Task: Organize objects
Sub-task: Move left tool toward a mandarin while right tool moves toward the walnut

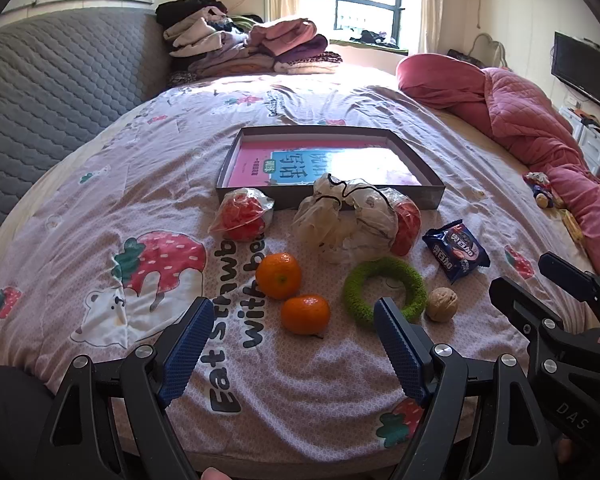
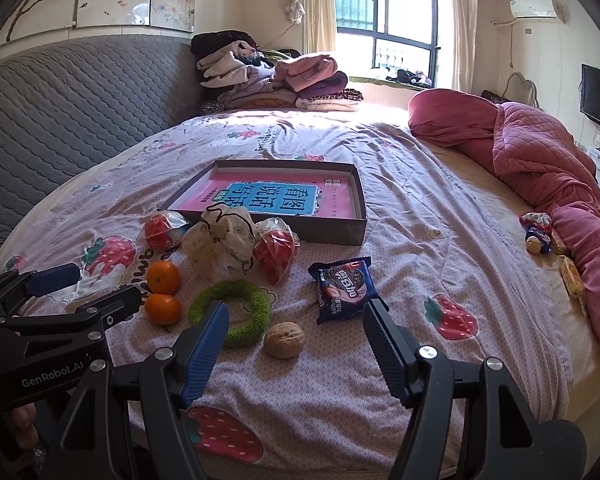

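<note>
On the bedspread lie two oranges (image 1: 305, 314) (image 1: 278, 275), a green knitted ring (image 1: 384, 291), a walnut (image 1: 441, 304), a blue biscuit packet (image 1: 457, 256), a white mesh bag (image 1: 346, 220) and two bagged red items (image 1: 242, 216) (image 1: 406, 222). Behind them is a shallow grey box (image 1: 256, 192) with a pink book inside. My left gripper (image 1: 294, 312) is open, hovering just in front of the near orange. My right gripper (image 2: 296, 316) is open above the walnut (image 2: 284, 339), near the ring (image 2: 230, 312) and packet (image 2: 346, 291).
A pink quilt (image 1: 540, 128) lies bunched along the right side, with small snack items (image 1: 542, 190) beside it. Folded clothes (image 1: 252, 46) are stacked at the far end. A grey padded headboard (image 1: 60, 80) runs along the left.
</note>
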`<state>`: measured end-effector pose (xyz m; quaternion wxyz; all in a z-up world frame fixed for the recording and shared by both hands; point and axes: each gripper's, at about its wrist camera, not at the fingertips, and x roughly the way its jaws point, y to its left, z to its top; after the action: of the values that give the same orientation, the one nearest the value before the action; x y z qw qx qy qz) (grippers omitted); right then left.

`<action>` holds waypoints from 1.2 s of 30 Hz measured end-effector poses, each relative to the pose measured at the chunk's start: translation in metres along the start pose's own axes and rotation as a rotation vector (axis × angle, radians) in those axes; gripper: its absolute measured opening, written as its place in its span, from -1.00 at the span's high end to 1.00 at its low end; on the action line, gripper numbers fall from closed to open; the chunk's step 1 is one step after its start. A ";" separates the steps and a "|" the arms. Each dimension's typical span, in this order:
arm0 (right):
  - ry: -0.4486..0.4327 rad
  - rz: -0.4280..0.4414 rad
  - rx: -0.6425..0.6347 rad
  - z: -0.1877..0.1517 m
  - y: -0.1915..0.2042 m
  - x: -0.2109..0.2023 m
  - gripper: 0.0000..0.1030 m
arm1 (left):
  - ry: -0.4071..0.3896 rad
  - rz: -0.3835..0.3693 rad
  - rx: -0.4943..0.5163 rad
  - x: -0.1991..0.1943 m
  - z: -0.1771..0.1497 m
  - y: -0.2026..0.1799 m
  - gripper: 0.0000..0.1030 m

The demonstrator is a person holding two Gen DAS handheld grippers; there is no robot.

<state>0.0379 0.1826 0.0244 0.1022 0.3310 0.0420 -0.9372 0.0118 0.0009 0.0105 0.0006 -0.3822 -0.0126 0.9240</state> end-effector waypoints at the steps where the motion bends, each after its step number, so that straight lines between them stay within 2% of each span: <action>1: 0.001 0.001 0.000 0.000 0.000 0.000 -0.34 | 0.000 -0.001 -0.001 0.000 0.000 0.000 -0.61; 26: -0.010 0.014 0.012 -0.001 -0.003 0.001 -0.34 | 0.000 -0.030 -0.025 0.003 -0.001 0.007 -0.61; 36: 0.029 0.036 0.007 -0.006 -0.001 0.011 -0.34 | 0.084 -0.039 -0.046 0.023 -0.006 0.012 -0.61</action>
<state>0.0331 0.1827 0.0129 0.1170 0.3454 0.0341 -0.9305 -0.0001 -0.0103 -0.0101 0.0106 -0.4200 -0.0412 0.9065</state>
